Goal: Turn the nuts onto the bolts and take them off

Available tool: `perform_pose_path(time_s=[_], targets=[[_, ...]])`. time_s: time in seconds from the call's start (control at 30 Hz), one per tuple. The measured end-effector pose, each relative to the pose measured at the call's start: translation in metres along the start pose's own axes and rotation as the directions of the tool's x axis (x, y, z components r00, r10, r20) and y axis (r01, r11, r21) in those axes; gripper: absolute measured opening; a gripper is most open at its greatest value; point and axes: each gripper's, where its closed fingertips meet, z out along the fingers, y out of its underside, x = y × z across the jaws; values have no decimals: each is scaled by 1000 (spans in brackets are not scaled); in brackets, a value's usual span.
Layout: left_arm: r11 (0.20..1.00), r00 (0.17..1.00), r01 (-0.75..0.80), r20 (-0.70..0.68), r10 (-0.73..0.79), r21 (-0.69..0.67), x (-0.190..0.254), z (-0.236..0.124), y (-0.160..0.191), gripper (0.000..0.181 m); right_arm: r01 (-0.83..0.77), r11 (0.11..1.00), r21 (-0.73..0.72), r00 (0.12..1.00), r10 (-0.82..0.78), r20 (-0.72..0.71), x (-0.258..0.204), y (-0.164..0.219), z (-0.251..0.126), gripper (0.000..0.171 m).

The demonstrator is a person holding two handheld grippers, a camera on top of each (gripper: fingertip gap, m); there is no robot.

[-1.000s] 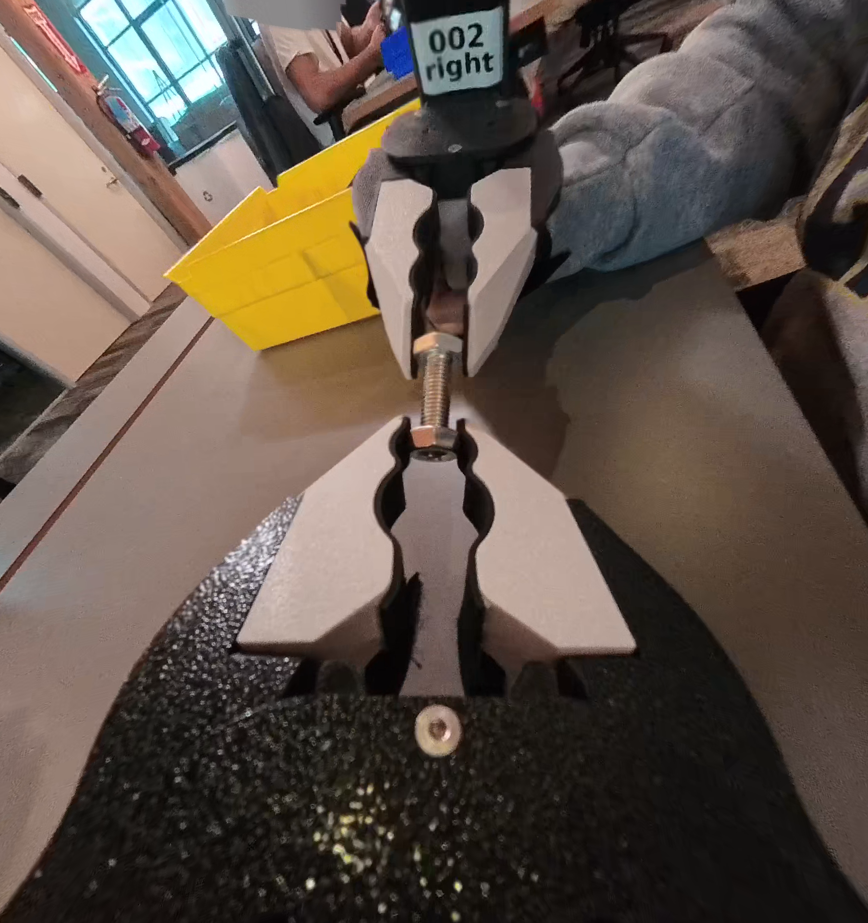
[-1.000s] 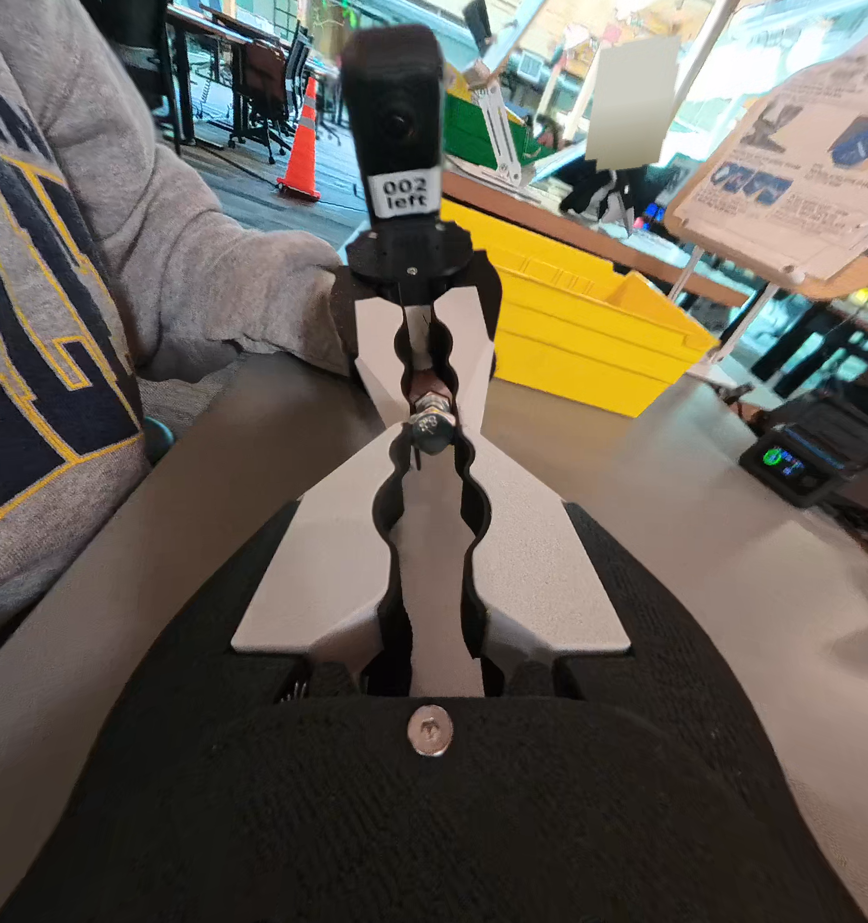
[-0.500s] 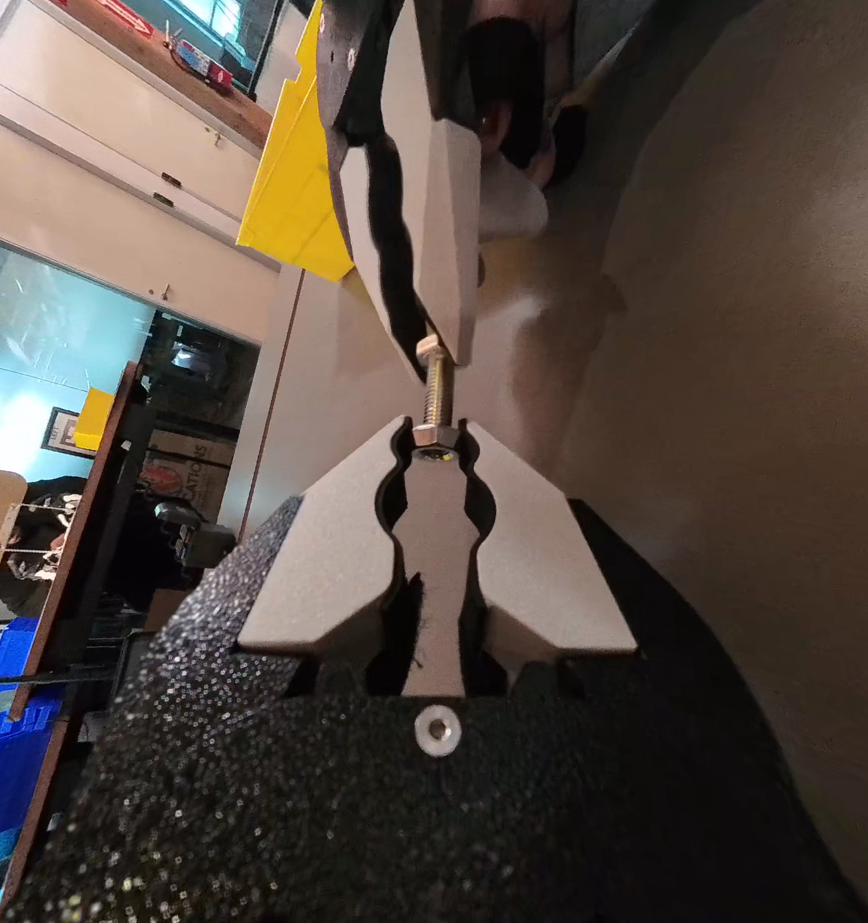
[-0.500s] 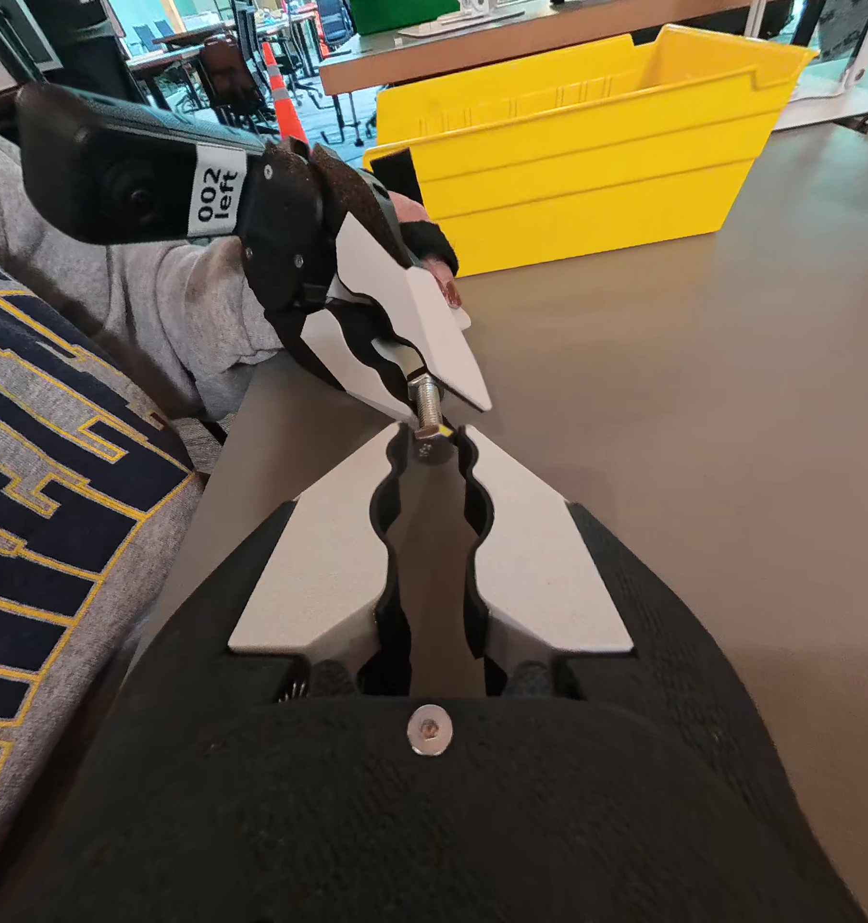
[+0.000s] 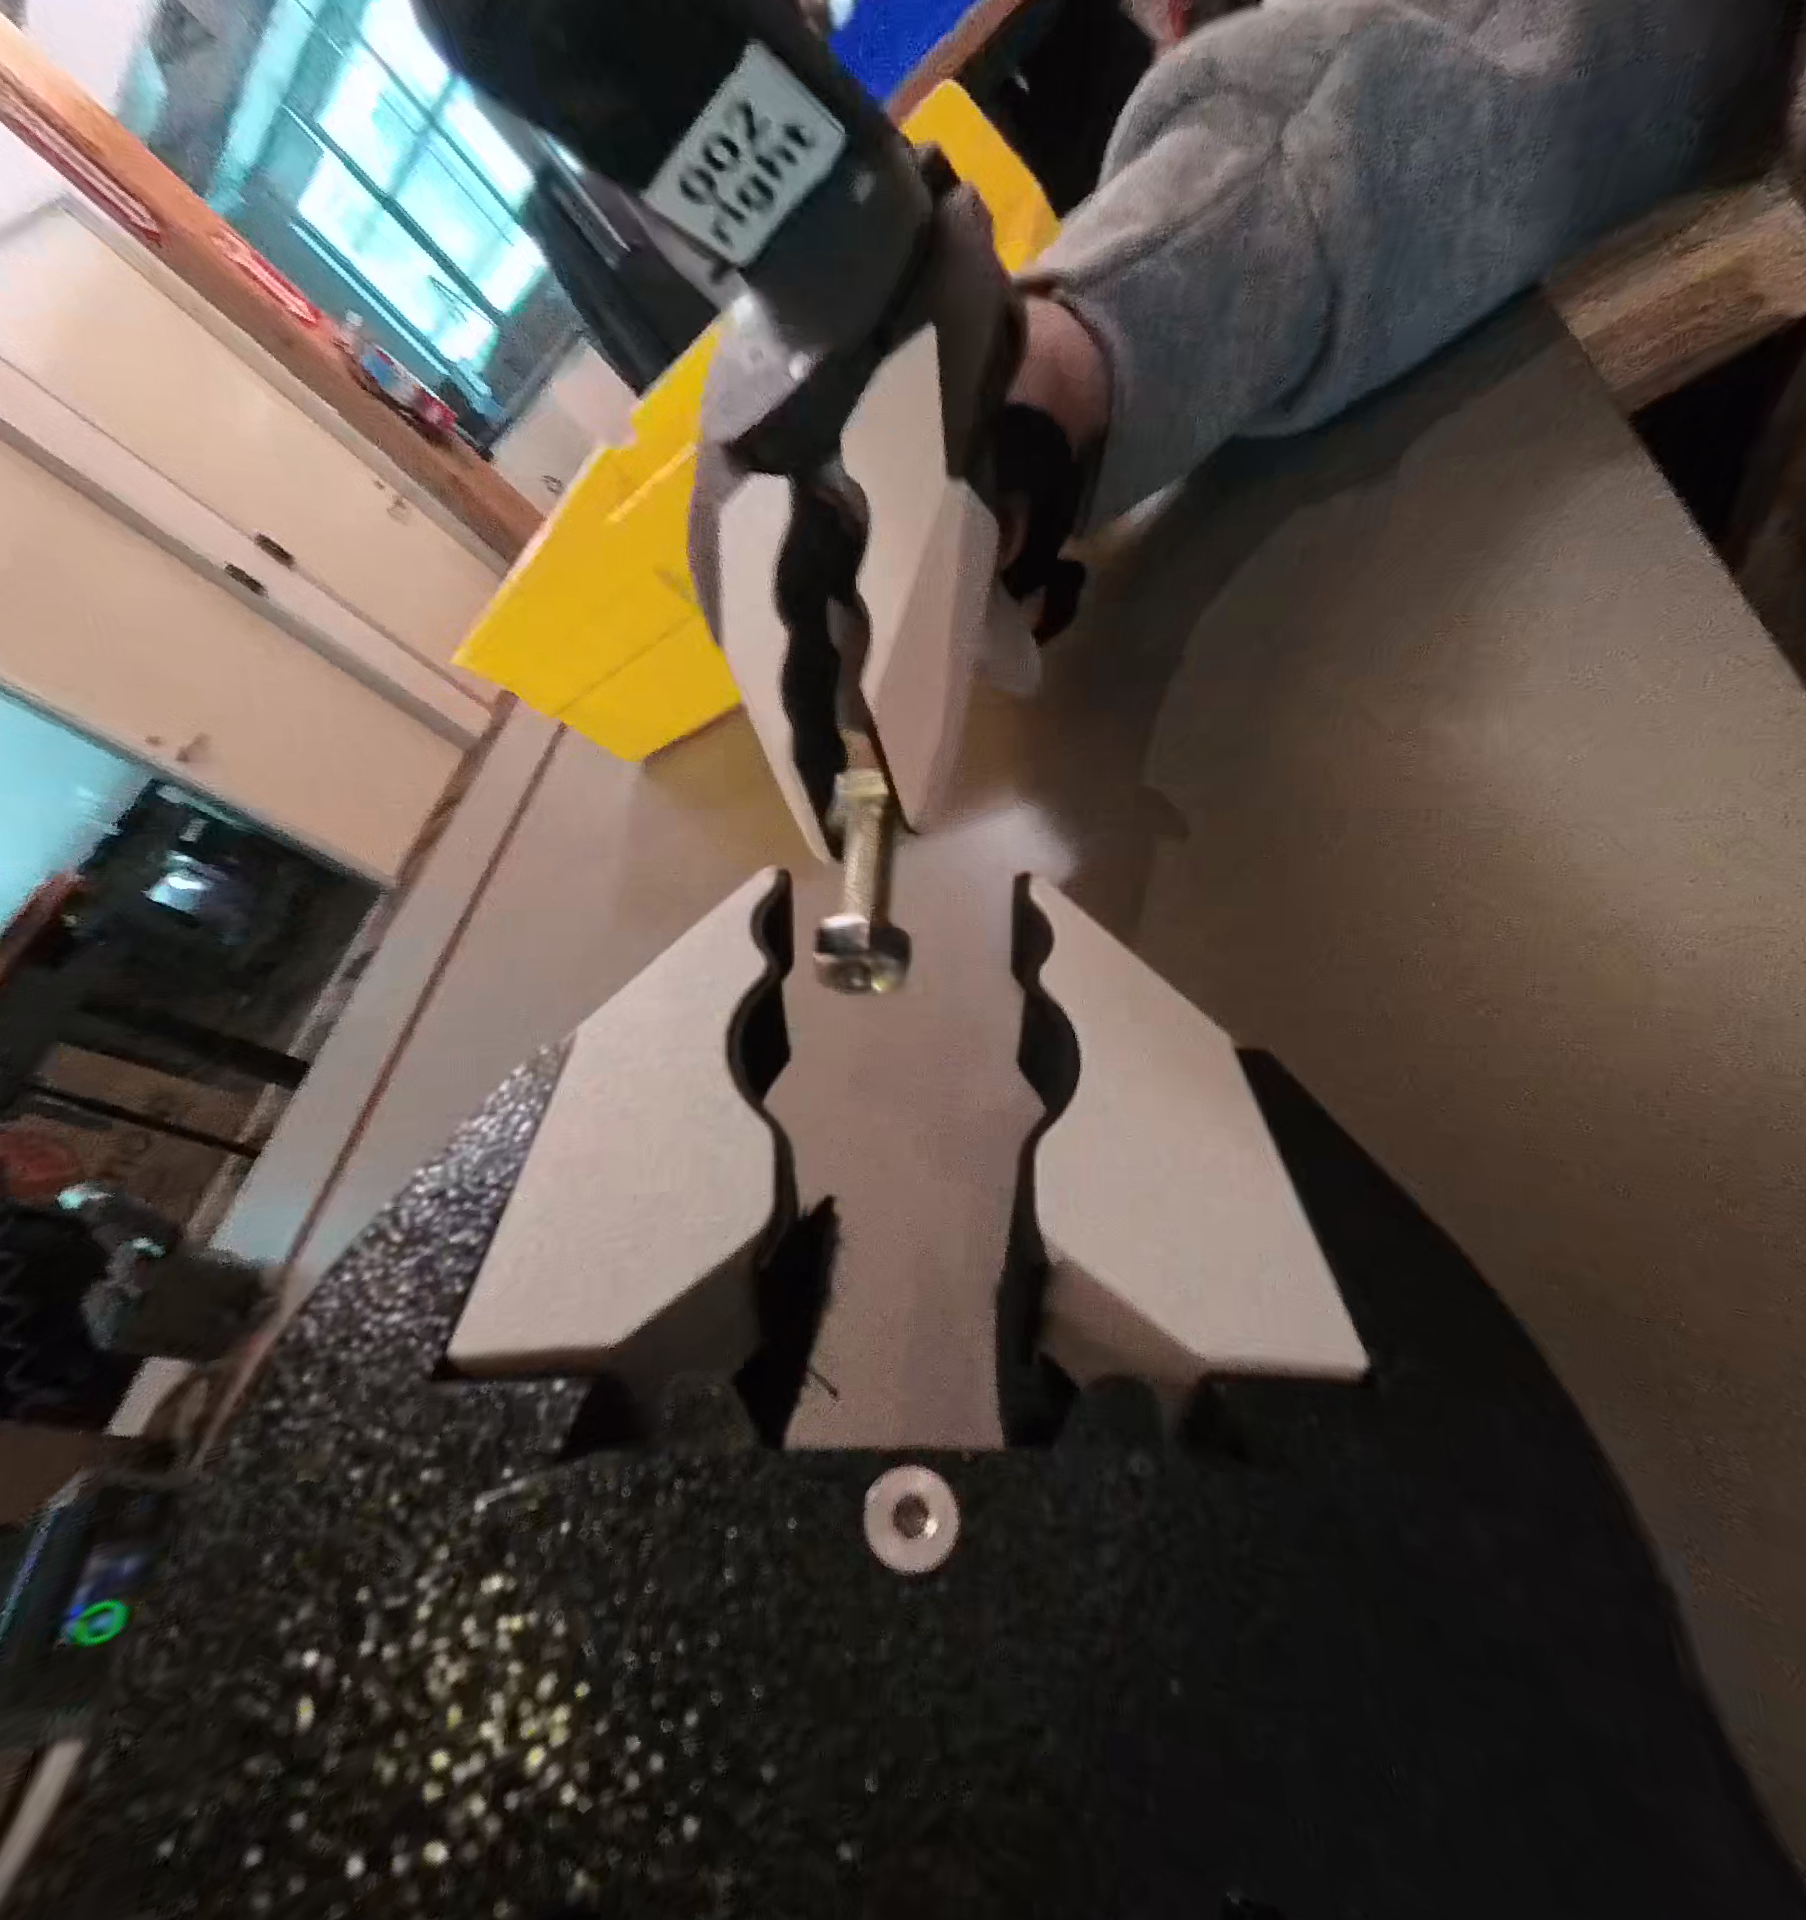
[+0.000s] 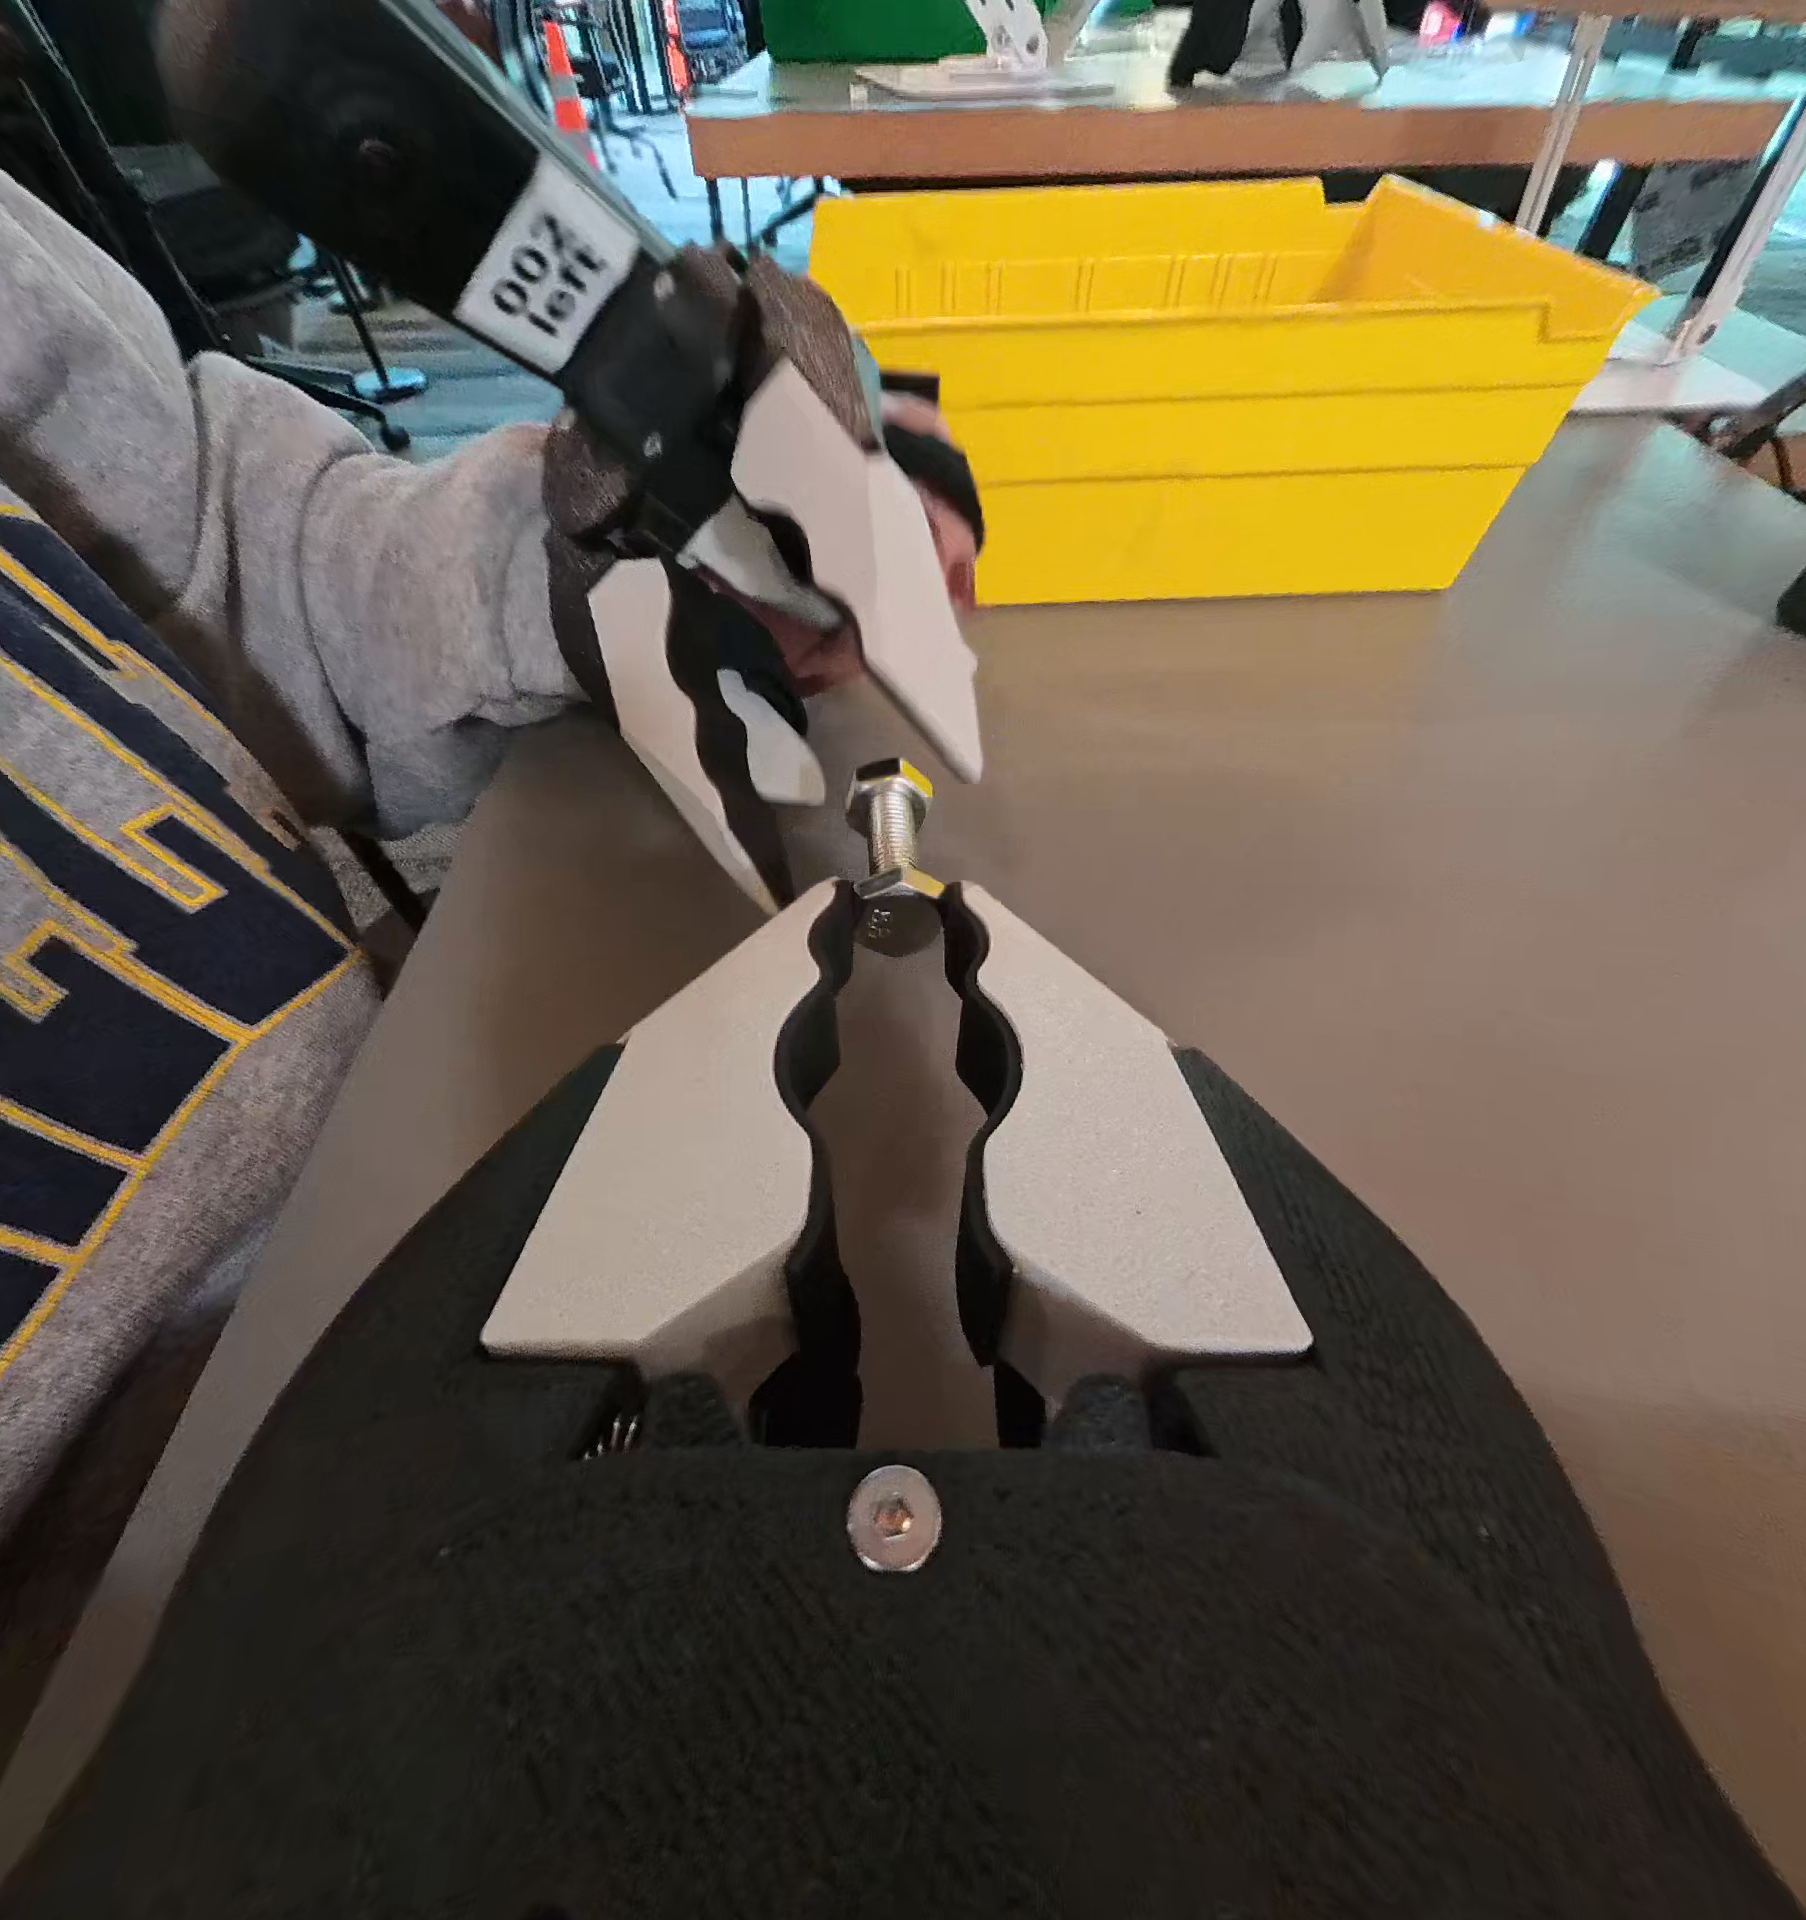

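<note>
Above the table's (image 6: 1398, 831) near edge, our right gripper (image 6: 897, 914) pinches the bolt (image 6: 891, 831) by its head while our left gripper (image 5: 899, 935) stands spread around the nut (image 5: 863, 951), which we should re-pinch squarely

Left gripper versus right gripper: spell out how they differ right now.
The left gripper is open, its fingers apart on either side of the nut without touching; the right gripper is shut on the bolt head. The left holds nothing; the right carries the whole bolt. Both share pale wavy-edged fingers on black bodies.
</note>
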Motion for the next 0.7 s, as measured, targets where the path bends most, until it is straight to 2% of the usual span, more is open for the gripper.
perform_pose_path(time_s=[0.03, 0.1, 0.13, 0.23, 0.3, 0.47, 0.6, 0.7], targets=[[998, 998, 45, -38, -46, -40, 4, 3, 9, 42, 17, 999, 33, 1000, -18, 6, -2, -6, -2, 16], [977, 982, 137, -108, -156, -164, 12, 8, 32, 34, 43, 995, 89, 999, -44, 8, -5, -17, -6, 16], [972, 978, 158, -109, -178, -172, 11, 9, 33, 41, 49, 994, 101, 999, -50, 7, -6, -19, -7, 16], [991, 989, 136, -56, -136, -4, 0, 2, 5, 44, 44, 995, 89, 999, -43, -5, -2, -17, -9, 16], [993, 995, 103, -13, -103, 53, -5, -4, -4, 44, 37, 996, 81, 999, -36, -11, 0, -14, -9, 16], [978, 980, 184, -61, -191, -102, 2, 6, 24, 43, 65, 998, 20, 996, -64, -68, 8, -4, -4, 16], [938, 951, 257, -111, -288, -232, 14, 14, 41, 39, 150, 989, -4, 951, -145, -271, 33, -1, -8, 16], [928, 930, 306, -143, -339, -212, 19, 13, 35, 42, 224, 974, 27, 858, -184, -479, 54, -7, -19, 16]])
